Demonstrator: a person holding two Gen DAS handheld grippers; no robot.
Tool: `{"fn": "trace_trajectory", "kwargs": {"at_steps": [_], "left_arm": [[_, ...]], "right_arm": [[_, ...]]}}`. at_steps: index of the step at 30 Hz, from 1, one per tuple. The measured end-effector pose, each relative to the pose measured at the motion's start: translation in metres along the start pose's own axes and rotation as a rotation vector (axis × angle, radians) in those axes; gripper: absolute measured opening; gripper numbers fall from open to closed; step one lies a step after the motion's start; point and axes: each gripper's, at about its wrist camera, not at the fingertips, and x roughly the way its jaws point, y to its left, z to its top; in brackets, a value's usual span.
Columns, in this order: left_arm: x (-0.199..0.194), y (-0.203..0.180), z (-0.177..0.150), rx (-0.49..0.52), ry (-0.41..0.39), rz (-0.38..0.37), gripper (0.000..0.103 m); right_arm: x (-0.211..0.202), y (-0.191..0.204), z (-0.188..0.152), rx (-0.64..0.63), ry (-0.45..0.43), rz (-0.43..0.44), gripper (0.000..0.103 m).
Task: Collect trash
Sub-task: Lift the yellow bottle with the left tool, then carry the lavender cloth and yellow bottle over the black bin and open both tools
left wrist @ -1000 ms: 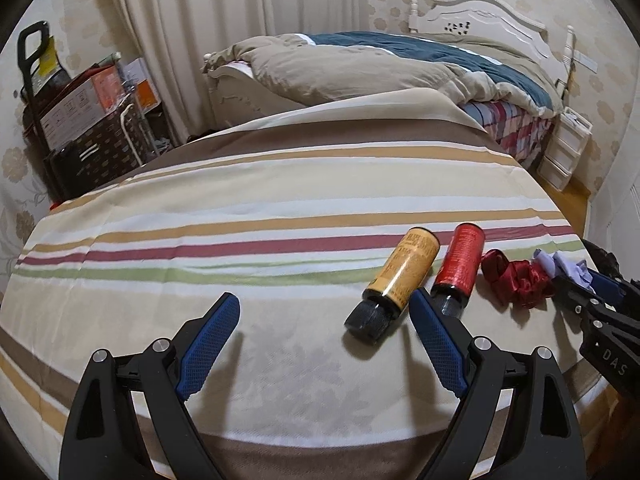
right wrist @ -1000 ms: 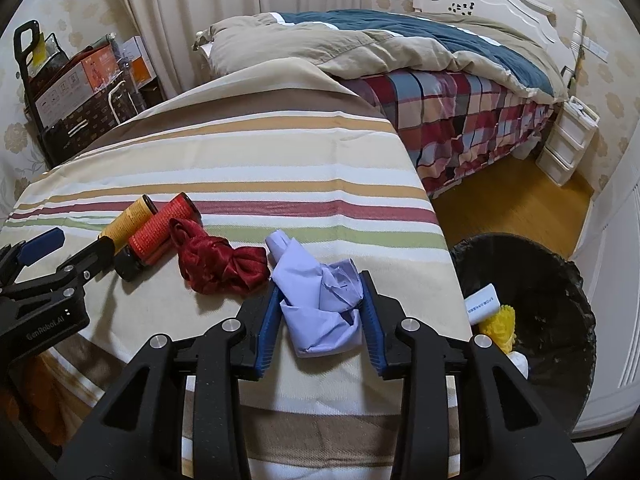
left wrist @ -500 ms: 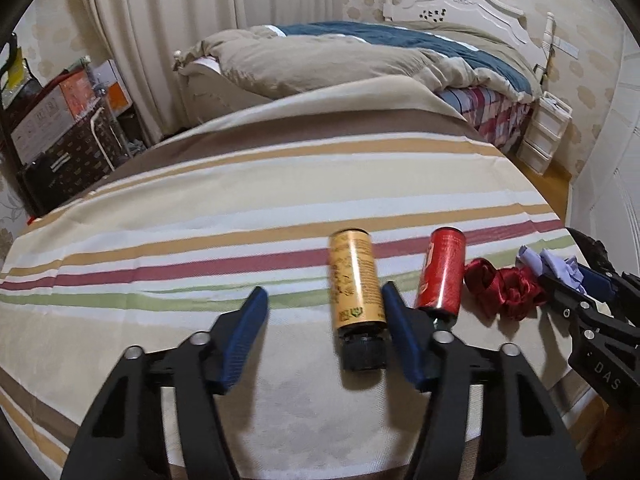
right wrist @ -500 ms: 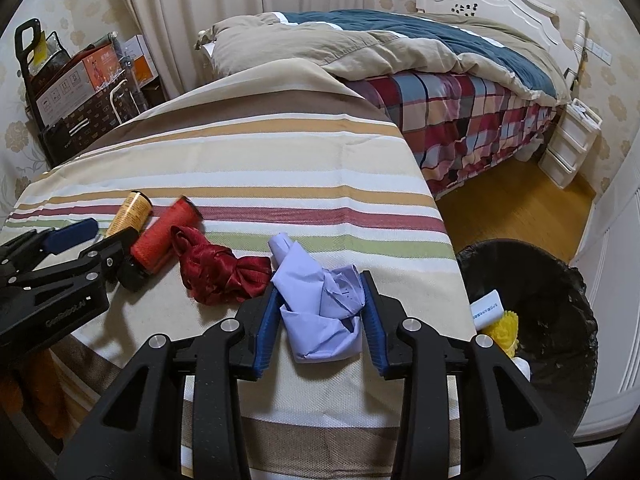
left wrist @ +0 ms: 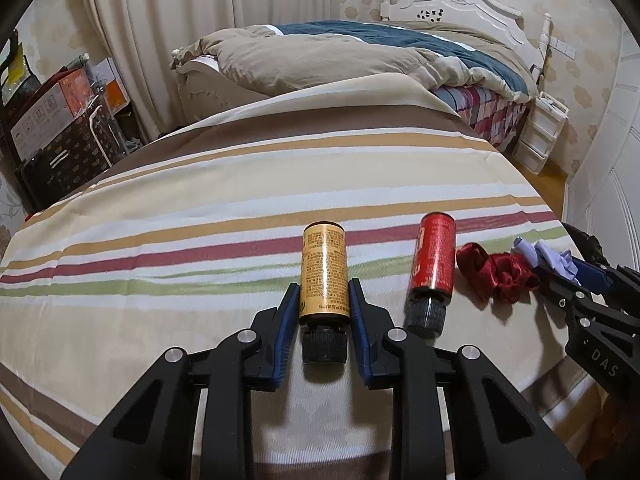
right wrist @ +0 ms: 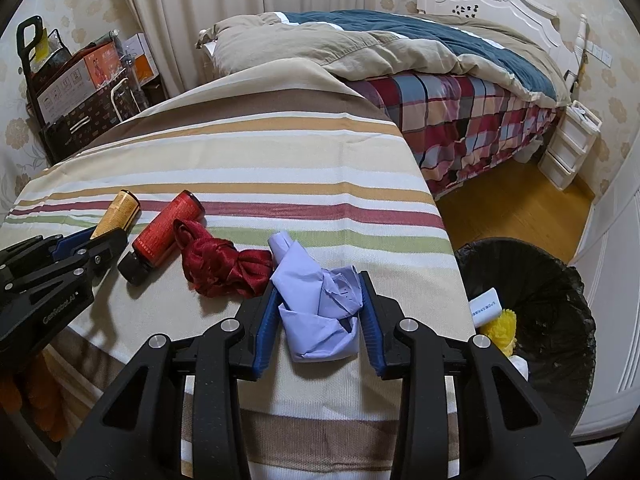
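Note:
A yellow bottle with a black cap lies on the striped cloth, and my left gripper is shut on its lower body. A red bottle lies just right of it, then a crumpled red ribbon. My right gripper is shut on a crumpled pale purple paper near the table's right edge. In the right wrist view the yellow bottle, the red bottle and the ribbon lie to the left. A black trash bin stands on the floor to the right.
The bin holds a white packet and something yellow. A bed stands behind the table. Boxes and a cart stand at the back left. A white drawer unit is by the bed.
My left gripper swung right, lined up with the yellow bottle and closed on it. The right gripper kept hold of the purple paper with little movement.

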Motion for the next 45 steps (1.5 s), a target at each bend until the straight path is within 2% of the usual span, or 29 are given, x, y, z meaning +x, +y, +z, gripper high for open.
{"fn": "trace_trajectory", "kwargs": {"at_steps": [26,39,45], "left_arm": [[-0.053,-0.007,-0.043,-0.079,-0.055,-0.011,0.027],[-0.090,-0.050,-0.054,-0.052,-0.139,-0.026,0.027],[-0.100,-0.076,-0.052,-0.029,-0.166,-0.059,0.027]], "right_arm": [[-0.054,-0.014,-0.049,0.041,-0.052,0.042,0.035],[-0.089,-0.040,-0.063,0.077,-0.114,0.032,0.035],[-0.100,-0.061,-0.069,0.108,-0.140,0.008,0.035]]}}
